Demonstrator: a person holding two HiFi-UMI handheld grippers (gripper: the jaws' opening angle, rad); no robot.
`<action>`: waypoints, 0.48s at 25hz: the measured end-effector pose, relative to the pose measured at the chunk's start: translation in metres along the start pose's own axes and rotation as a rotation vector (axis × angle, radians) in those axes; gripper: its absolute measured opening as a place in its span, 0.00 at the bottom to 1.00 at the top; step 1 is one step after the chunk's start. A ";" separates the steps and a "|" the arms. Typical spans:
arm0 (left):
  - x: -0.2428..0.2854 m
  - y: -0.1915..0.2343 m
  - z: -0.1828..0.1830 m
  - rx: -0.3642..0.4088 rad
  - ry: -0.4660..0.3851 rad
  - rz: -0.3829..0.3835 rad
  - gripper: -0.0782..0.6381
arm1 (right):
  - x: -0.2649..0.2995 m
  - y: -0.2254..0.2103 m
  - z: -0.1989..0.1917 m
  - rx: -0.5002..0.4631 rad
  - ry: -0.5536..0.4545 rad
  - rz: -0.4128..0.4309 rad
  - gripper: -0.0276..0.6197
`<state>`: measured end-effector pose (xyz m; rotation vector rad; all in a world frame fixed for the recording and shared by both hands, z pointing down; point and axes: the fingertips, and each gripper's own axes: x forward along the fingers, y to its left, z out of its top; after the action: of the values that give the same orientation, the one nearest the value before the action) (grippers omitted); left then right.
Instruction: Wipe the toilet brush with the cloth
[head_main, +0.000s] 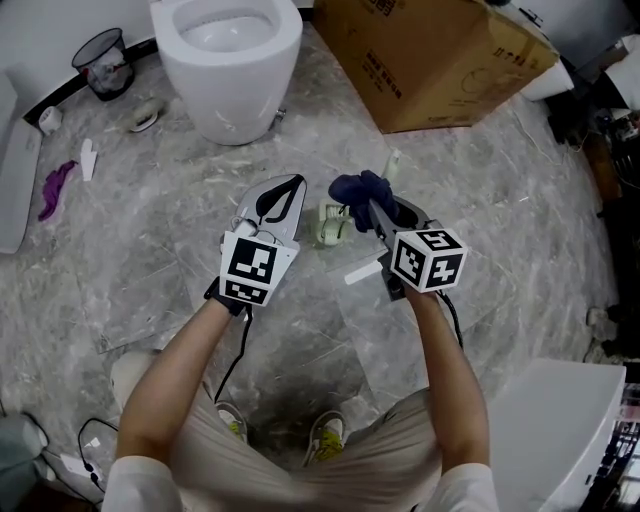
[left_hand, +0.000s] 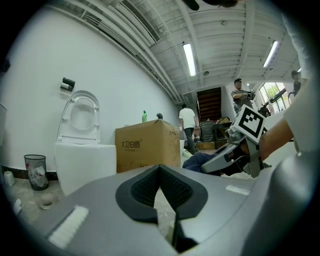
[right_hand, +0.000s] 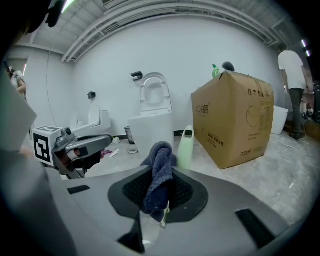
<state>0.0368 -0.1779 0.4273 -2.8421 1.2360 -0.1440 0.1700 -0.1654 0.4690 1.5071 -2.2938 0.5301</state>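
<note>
The right gripper (right_hand: 161, 172) has its fingers (right_hand: 192, 187) clamped on a dark blue cloth (right_hand: 159, 172). The cloth is bunched between the pads, rises above the fingertips and hangs a short way below them. In the head view this gripper (head_main: 368, 205) points away from the person, with the cloth (head_main: 358, 187) at its tip above the floor (head_main: 480, 190). The left gripper (left_hand: 160, 171) has its fingers (left_hand: 140, 192) pressed together at the tips, and nothing is held between them. In the head view it (head_main: 283, 192) is held level with the right gripper and just beside it, without contact. The toilet brush (right_hand: 186, 144) is pale green and stands upright on the floor just beyond the cloth, apart from both grippers. A pale object (head_main: 335, 224) lies on the floor between the two grippers; its type cannot be determined. A white toilet (head_main: 230, 60) stands ahead of the left gripper, and a large cardboard box (head_main: 430, 60) stands ahead of the right gripper. A black waste bin (head_main: 105, 62) stands by the wall left of the toilet, and a purple item (head_main: 55, 188) lies on the floor nearer the person.
</note>
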 end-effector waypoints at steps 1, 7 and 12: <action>0.000 -0.001 0.000 0.002 0.000 -0.003 0.11 | 0.002 0.002 -0.003 0.002 0.012 0.008 0.14; -0.002 0.001 -0.007 0.011 0.016 -0.005 0.11 | 0.015 0.017 -0.030 0.012 0.127 0.087 0.14; -0.002 0.003 -0.008 0.006 0.021 -0.001 0.11 | 0.021 0.019 -0.053 0.024 0.230 0.127 0.14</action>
<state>0.0326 -0.1783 0.4354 -2.8437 1.2360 -0.1783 0.1483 -0.1493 0.5230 1.2448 -2.2184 0.7274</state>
